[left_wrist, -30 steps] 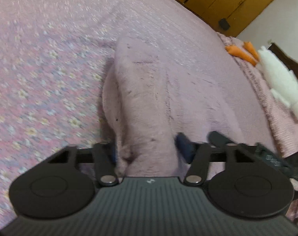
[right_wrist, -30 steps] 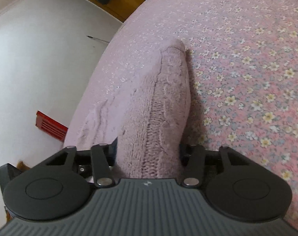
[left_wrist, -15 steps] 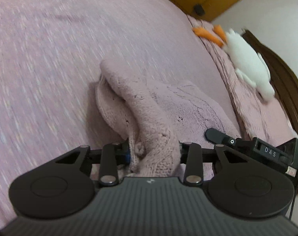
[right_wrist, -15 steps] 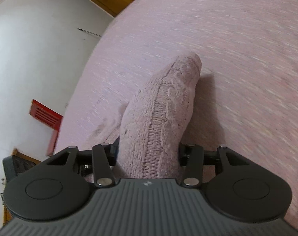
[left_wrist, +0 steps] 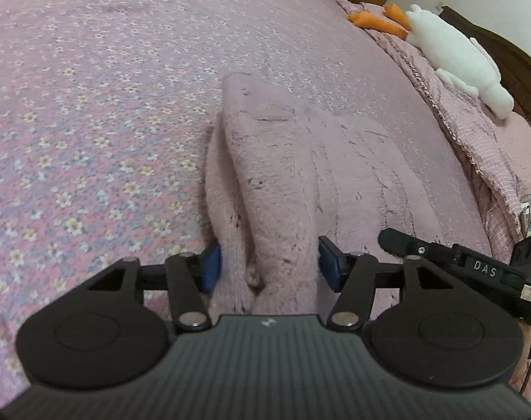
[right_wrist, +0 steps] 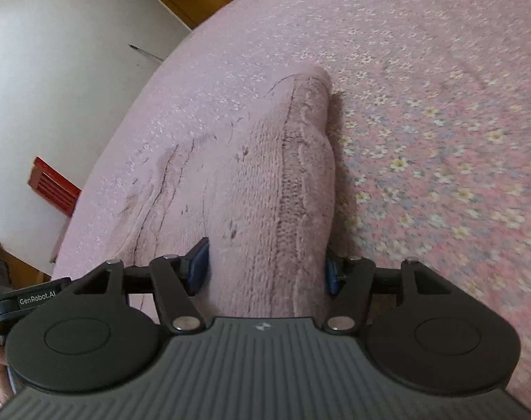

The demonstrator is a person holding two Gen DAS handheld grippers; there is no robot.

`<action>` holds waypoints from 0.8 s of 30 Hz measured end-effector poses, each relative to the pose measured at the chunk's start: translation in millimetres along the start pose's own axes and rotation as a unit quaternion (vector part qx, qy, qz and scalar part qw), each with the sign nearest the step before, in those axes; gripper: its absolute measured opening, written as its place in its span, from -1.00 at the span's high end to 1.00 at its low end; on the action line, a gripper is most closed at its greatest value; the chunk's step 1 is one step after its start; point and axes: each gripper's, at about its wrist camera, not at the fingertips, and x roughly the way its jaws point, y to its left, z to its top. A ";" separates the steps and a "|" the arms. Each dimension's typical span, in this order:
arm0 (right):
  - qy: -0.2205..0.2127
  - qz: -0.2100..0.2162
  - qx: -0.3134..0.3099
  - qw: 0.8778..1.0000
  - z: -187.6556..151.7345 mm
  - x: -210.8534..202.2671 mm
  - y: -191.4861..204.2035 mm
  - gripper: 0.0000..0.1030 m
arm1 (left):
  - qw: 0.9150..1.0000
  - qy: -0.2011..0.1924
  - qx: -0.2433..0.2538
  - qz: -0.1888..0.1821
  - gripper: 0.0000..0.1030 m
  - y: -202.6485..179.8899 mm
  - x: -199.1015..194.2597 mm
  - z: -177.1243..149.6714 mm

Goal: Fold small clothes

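I have the pink knitted sweater [left_wrist: 300, 161] lying on the bed [left_wrist: 90, 105], one bunched fold running up between the fingers of each gripper. My left gripper [left_wrist: 269, 262] has just been opening: its blue pads [left_wrist: 211, 266] stand either side of the fold with a slight gap on the right, so I read no squeeze. My right gripper [right_wrist: 267, 266] has likewise been opening, pads [right_wrist: 197, 266] beside the knit (the right pad is mostly hidden). Floral bedspread lies open on the outer side of each gripper. The bed's edge curves past the sweater; a white plush toy [left_wrist: 454, 52] lies near the headboard [left_wrist: 510, 56].
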 end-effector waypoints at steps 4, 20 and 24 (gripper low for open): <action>-0.026 -0.029 -0.037 0.999 -10.8 -32.6 16.0 -0.27 | 0.999 -0.005 0.025 0.021 -0.16 -6.0 -18.2 -2.9; -0.021 -0.099 -0.101 0.990 -57.4 -71.9 36.9 -0.69 | 0.987 -0.027 0.087 0.129 -0.31 -32.3 -68.1 -33.1; -0.003 -0.150 -0.106 0.983 -73.3 -68.5 38.1 -0.80 | 0.980 -0.020 0.117 0.161 -0.46 -43.0 -65.3 -50.2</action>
